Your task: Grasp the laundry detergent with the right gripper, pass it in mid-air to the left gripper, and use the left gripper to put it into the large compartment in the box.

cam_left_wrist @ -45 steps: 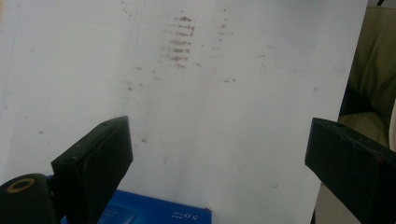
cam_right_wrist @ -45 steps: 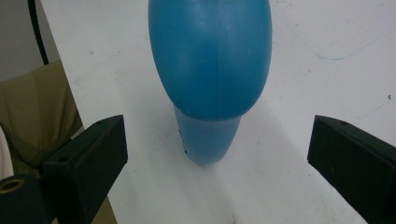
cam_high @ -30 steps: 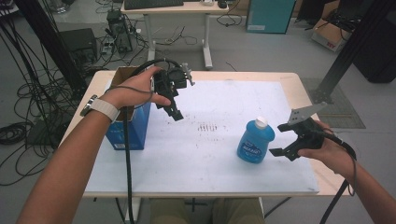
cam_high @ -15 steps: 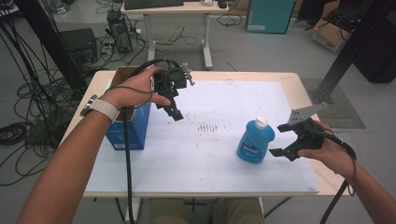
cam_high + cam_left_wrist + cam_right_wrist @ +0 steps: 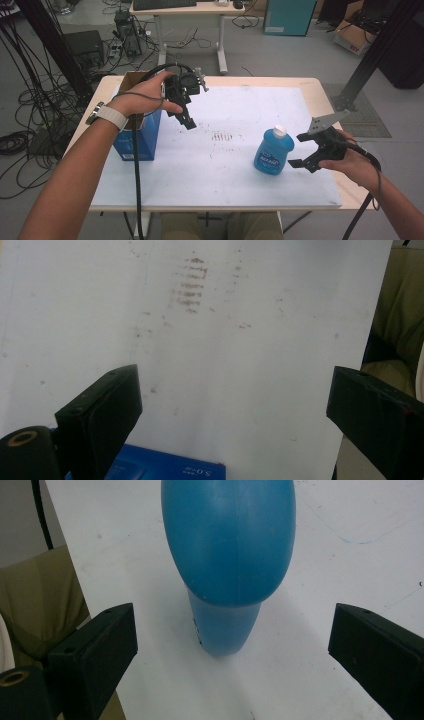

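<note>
The right claw (image 5: 303,150) stands wide open with nothing between its jaws. Just ahead of it, a little apart from the jaw tips, stands one blue bottle (image 5: 273,151) with a white cap, upright on the white sheet of the desk (image 5: 225,165). In the right gripper view the bottle (image 5: 227,555) sits centred between the two black jaws but beyond them, untouched on either side.

The left claw (image 5: 186,116) is also spread wide and holds nothing. It hangs above the desk, its jaws pointing down at the sheet, well apart from the bottle, which lies off toward the other claw. Just beside and below this claw, under the person's left hand (image 5: 145,95), stands one blue box (image 5: 137,137) with its top open; in the left gripper view an edge of the box (image 5: 165,471) shows between the jaws at the bottom. Ahead of the left claw on the sheet lies one patch of faint reddish smudges (image 5: 190,282).

Counted: two claws, one bottle, one box.
</note>
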Action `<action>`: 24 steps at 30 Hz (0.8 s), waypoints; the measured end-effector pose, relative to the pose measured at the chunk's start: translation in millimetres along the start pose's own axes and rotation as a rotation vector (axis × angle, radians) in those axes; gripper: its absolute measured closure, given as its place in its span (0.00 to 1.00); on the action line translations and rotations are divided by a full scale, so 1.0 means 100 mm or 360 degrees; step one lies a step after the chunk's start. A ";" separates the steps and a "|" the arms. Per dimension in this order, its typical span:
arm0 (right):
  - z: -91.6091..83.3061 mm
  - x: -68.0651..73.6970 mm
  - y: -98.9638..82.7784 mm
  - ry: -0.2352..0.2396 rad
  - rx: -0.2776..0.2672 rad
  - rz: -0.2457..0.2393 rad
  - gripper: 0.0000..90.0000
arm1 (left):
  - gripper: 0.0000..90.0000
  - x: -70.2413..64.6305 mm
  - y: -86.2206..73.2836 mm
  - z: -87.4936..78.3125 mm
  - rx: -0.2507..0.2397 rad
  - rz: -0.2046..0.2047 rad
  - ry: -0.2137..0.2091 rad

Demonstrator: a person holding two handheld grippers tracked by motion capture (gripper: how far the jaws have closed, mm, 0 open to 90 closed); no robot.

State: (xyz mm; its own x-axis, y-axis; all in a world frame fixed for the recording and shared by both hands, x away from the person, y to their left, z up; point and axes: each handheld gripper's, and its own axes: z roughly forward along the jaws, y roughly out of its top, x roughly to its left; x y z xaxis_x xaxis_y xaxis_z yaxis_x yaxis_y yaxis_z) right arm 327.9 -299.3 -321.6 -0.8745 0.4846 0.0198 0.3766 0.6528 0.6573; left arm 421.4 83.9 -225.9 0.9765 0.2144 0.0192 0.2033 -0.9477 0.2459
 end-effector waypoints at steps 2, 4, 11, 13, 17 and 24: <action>0.00 0.00 0.00 -0.0001 -0.0002 -0.0003 0.06 | 0.09 0.00 0.00 0.00 0.0000 0.0000 -0.0001; 0.00 0.00 0.00 0.0000 -0.0003 -0.0002 0.06 | 0.09 0.00 0.00 0.00 0.0001 -0.0001 -0.0006; 0.00 0.00 -0.01 0.0006 -0.0006 -0.0004 0.06 | 0.09 0.00 0.00 0.00 -0.0001 -0.0001 0.0000; 0.00 0.00 -0.01 0.0007 -0.0006 -0.0004 0.06 | 0.09 0.01 0.00 -0.01 0.0017 0.0020 0.0001; 0.00 0.00 -0.01 0.0011 -0.0007 0.0001 0.06 | 0.09 0.00 -0.01 0.00 -0.0001 0.0000 0.0000; 0.01 0.00 -0.01 0.0016 -0.0002 -0.0004 0.06 | 0.09 0.01 -0.01 0.00 0.0017 0.0019 0.0000</action>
State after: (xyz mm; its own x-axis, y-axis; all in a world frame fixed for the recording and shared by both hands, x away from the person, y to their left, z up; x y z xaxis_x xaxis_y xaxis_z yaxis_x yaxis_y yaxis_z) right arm 327.8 -299.2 -322.4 -0.8785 0.4770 0.0258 0.3740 0.6533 0.6582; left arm 422.5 84.5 -226.4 0.9789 0.2032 0.0223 0.1924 -0.9526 0.2356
